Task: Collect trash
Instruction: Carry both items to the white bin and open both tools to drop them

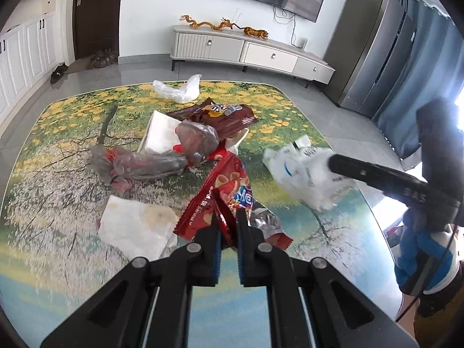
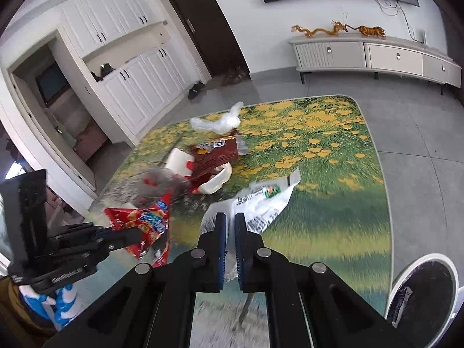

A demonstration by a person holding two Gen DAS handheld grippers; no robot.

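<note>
Wrappers: two, a red wrapper pinched in the left gripper fingers at 6 o'clock, a brown wrapper at 12 | white packet: one, clamped by the right gripper | napkins: two | surface | bin: one, 4 o'clock, dark liner, contents unclear

The left gripper is matte black, with 2 flat fingers lined in ribbed blue pads. 4 round silver pivot pins sit along its angled linkage arms, above triangular cut-outs and pale steel rails. The right gripper has the same black build, blue pads and 4 silver pins. Seen from the left camera, its handle bears faint embossed lettering. The hand wears a blue-and-white glove, with a thin black cable beside it.
</note>
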